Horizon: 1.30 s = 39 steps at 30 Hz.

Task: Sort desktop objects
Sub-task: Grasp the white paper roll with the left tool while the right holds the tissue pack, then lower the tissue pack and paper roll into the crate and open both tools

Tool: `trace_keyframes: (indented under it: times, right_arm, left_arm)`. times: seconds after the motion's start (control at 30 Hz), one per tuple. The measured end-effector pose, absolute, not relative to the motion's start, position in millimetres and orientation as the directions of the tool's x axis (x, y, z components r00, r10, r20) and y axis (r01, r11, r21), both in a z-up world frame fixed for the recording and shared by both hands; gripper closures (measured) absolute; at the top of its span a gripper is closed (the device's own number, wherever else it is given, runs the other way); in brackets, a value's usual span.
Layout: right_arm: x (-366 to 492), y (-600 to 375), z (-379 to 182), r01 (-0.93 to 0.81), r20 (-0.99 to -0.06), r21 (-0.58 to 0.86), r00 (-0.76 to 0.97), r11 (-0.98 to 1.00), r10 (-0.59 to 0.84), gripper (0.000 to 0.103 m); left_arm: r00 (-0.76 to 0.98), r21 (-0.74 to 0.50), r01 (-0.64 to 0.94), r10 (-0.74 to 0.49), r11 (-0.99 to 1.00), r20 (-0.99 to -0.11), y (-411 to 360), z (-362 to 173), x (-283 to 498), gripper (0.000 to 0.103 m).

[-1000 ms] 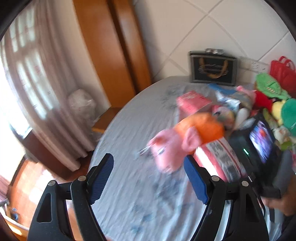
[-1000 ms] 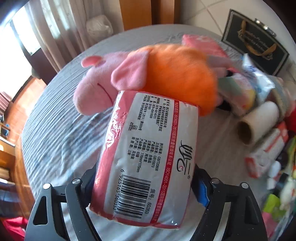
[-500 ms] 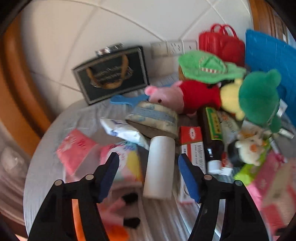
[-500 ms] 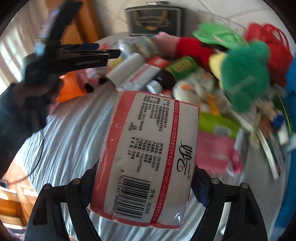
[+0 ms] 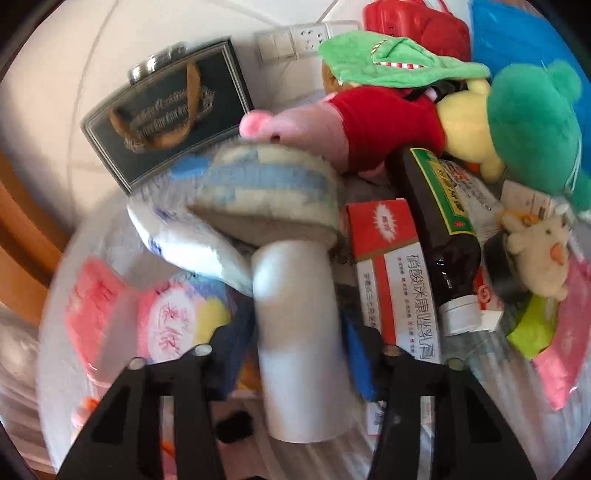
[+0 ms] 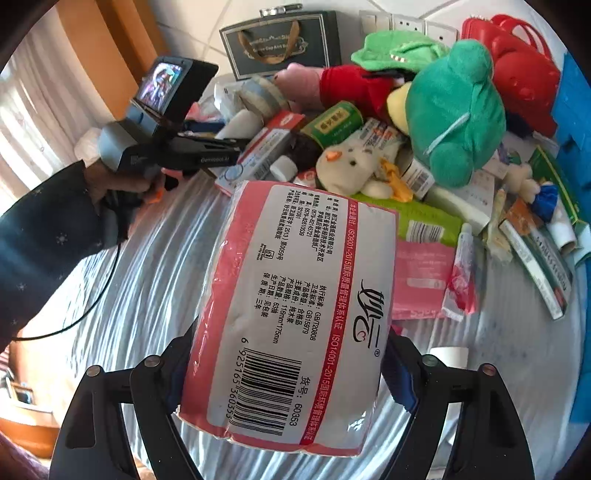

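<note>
A white roll (image 5: 291,280) lies on the table among the clutter, its far end under a wide roll of tape (image 5: 266,192). My left gripper (image 5: 299,343) straddles the white roll, and its jaws are closing with both blue pads against the roll's sides. In the right wrist view the left gripper (image 6: 236,146) reaches into the pile from the left, held by a sleeved hand (image 6: 110,184). My right gripper (image 6: 288,369) is shut on a red and white tissue pack (image 6: 295,314) and holds it above the striped tablecloth (image 6: 147,277).
Against the wall stand a dark gift bag (image 5: 166,107) and a red bag (image 5: 413,26). The pile holds a pink pig plush (image 5: 369,122), a green plush (image 5: 532,122), a dark bottle (image 5: 439,221), a red and white box (image 5: 391,266) and several packets.
My left gripper swung from the bare side of the table to the pile, came down over the white roll and narrowed onto it. The right gripper carried the tissue pack towards the pile, then stopped.
</note>
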State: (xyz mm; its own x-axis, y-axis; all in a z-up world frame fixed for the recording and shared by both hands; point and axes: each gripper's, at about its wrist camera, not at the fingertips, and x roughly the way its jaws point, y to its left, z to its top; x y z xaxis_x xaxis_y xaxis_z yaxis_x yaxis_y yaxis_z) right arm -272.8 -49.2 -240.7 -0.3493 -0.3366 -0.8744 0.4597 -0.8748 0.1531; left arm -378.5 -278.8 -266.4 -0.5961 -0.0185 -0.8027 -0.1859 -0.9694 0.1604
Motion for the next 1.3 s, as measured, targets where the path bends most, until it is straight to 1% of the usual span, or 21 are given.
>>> trace_keyframes:
  times: [0.1, 0.2, 0.33, 0.53, 0.67, 0.87, 0.97, 1.07, 1.17, 1.3]
  right_arm:
    - [-271, -48, -231, 0.446, -0.863, 0.142, -0.381, -0.883, -0.332, 0.02]
    - [-269, -48, -214, 0.447, -0.84, 0.123, -0.429, -0.886, -0.332, 0.02]
    - [-265, -43, -185, 0.431, -0.79, 0.104, -0.512, -0.896, -0.338, 0.02]
    - [-253, -23, -138, 0.379, -0.717, 0.098, -0.614, -0.92, -0.329, 0.02]
    - [-239, 5, -102, 0.329, -0.653, 0.068, -0.699, -0.942, -0.291, 0.02]
    - [-207, 79, -37, 0.244, -0.507, 0.024, -0.833, -0.969, -0.222, 0.02]
    - [-186, 128, -7, 0.207, -0.437, 0.019, -0.878, -0.978, -0.194, 0.02]
    - [-168, 182, 21, 0.167, -0.387, 0.01, -0.909, -0.986, -0.158, 0.02]
    - [-153, 242, 48, 0.118, -0.335, -0.011, -0.936, -0.993, -0.108, 0.02]
    - [-148, 306, 75, 0.064, -0.299, -0.019, -0.953, -0.998, -0.055, 0.02]
  left_arm:
    - [-0.595, 0.134, -0.154, -0.016, -0.979, -0.804, -283, -265, -370, 0.059]
    - [-0.639, 0.134, -0.123, -0.025, -0.983, -0.769, -284, -247, -350, 0.059]
    - [-0.712, 0.157, -0.109, -0.033, -0.982, -0.701, -274, -202, -319, 0.059]
    - [-0.8, 0.202, -0.106, -0.037, -0.974, -0.599, -231, -127, -278, 0.059]
    - [-0.834, 0.184, -0.11, -0.01, -0.977, -0.552, -193, -83, -259, 0.059]
    - [-0.897, 0.17, -0.116, 0.03, -0.979, -0.442, -103, -21, -227, 0.059]
    - [-0.922, 0.163, -0.134, 0.063, -0.977, -0.383, -36, 9, -213, 0.059]
    - [-0.93, 0.15, -0.189, 0.128, -0.97, -0.345, 32, 33, -206, 0.059]
    - [-0.937, 0.142, -0.216, 0.164, -0.966, -0.308, 89, 52, -204, 0.058]
    - [-0.928, 0.136, -0.274, 0.225, -0.952, -0.295, 169, 69, -208, 0.058]
